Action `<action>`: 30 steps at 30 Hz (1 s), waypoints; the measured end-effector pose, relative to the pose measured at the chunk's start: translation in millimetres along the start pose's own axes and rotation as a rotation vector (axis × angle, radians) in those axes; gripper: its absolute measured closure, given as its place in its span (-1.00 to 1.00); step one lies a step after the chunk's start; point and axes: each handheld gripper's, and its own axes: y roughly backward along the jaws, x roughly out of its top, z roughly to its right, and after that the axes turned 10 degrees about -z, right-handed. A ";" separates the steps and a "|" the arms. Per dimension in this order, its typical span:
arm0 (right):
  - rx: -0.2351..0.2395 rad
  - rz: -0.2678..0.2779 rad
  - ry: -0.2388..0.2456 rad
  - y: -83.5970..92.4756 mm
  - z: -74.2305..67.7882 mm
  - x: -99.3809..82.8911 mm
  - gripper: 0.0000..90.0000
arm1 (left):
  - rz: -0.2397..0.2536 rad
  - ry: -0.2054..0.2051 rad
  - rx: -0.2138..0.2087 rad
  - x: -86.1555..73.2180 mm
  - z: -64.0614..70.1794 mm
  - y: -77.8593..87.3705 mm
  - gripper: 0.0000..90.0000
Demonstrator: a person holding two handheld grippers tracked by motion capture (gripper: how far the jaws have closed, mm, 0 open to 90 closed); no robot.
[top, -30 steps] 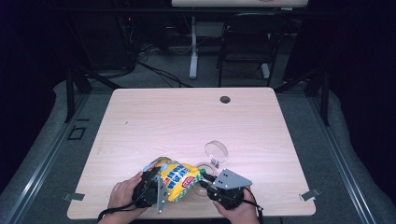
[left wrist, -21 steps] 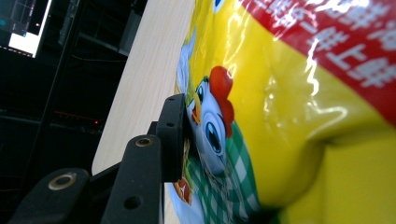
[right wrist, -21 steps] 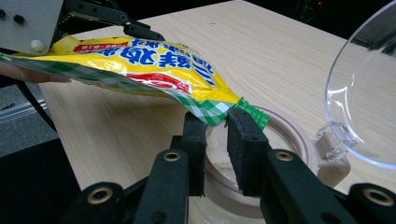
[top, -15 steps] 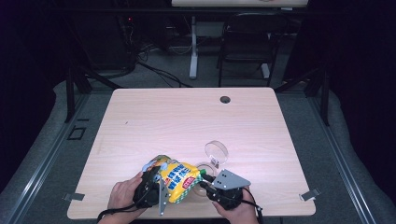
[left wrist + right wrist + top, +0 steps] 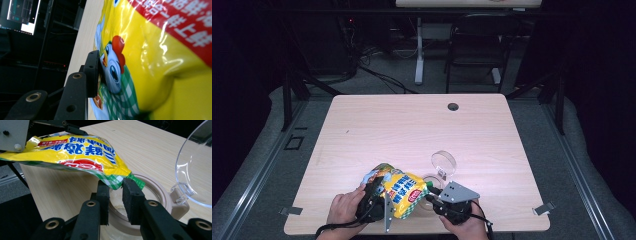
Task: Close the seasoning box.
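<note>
Table (image 5: 422, 130) of pale wood carries everything near its front edge. Above it hangs a yellow seasoning bag (image 5: 404, 192), its wide end clamped in the left hand-held gripper (image 5: 100, 72), its green checked corner pinched by the right hand-held gripper (image 5: 115, 195) over an open beige-rimmed jar (image 5: 160, 192) with a clear flip lid (image 5: 197, 167).

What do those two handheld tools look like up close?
Both are black. The left gripper and right gripper each end in two flat black jaws on hinged links with round metal pivots. A grey three-cornered plate tops the right one, a grey plate also shows on the left, and a thin black cable trails from each.
</note>
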 end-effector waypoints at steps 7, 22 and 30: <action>-0.001 -0.005 -0.005 0.0 1.5 -1.1 0.67 | -0.009 -0.054 0.044 3.9 -2.1 0.6 0.42; 0.002 -0.004 -0.010 -0.9 2.4 -1.9 0.66 | -0.040 -0.117 0.082 9.0 -3.0 1.5 0.42; -0.003 -0.007 -0.009 -1.3 2.1 -1.9 0.66 | -0.050 -0.136 0.099 11.1 -4.5 2.8 0.42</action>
